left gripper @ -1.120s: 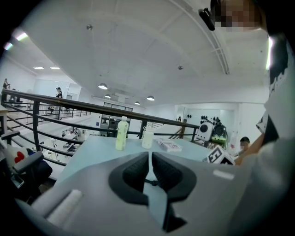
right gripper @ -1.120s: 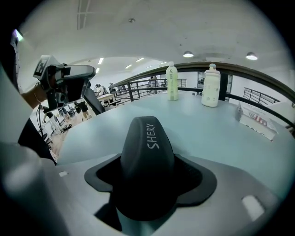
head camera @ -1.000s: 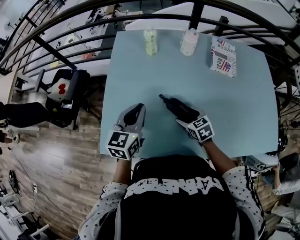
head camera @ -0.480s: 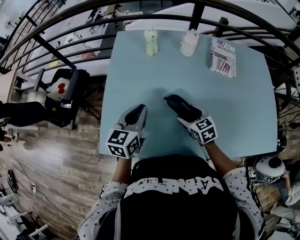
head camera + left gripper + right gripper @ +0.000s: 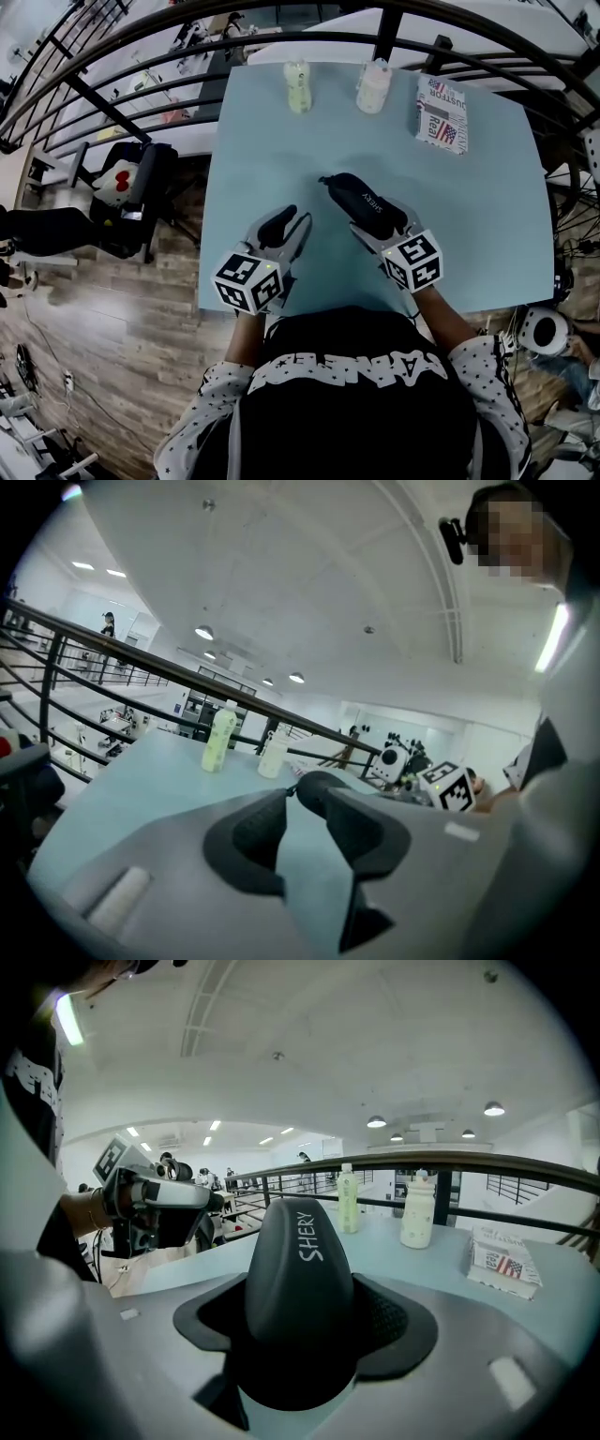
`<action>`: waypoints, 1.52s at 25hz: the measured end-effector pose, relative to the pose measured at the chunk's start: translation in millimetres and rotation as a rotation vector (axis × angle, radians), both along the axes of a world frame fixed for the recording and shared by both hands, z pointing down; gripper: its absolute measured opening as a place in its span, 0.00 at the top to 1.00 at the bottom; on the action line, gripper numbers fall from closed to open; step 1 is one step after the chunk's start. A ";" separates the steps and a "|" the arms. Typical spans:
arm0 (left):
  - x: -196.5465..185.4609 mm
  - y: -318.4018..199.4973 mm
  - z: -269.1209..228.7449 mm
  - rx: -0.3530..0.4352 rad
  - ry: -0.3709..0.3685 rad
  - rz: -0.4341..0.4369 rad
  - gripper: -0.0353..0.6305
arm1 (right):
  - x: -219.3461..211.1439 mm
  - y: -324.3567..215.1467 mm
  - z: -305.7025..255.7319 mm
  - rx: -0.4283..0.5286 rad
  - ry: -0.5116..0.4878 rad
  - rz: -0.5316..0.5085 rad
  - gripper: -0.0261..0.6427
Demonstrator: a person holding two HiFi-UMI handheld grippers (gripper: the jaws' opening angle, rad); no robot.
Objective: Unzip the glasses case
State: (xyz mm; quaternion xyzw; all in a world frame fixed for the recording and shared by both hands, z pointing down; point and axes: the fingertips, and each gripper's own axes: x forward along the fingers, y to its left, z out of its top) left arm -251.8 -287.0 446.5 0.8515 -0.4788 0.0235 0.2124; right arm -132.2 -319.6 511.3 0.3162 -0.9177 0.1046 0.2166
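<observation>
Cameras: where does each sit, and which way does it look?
Head view: on the person's head, looking down at the table; shows the person's chest, both sleeves, left gripper, right gripper.
Left gripper view: on the left gripper, looking along its open jaws across the table; the person's torso at right.
Right gripper view: on the right gripper, looking along jaws shut on the glasses case; a hand holds the left gripper.
Shared: both gripper views see the green bottle and white bottle.

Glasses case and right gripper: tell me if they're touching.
Touching. The right gripper view shows the black glasses case wedged between the pads of the right gripper, both pressing its sides.
</observation>
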 end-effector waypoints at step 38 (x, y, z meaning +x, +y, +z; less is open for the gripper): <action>75.2 7.4 -100.6 0.102 0.265 0.306 0.95 | -31.3 43.3 -146.0 0.410 -0.155 -0.213 0.45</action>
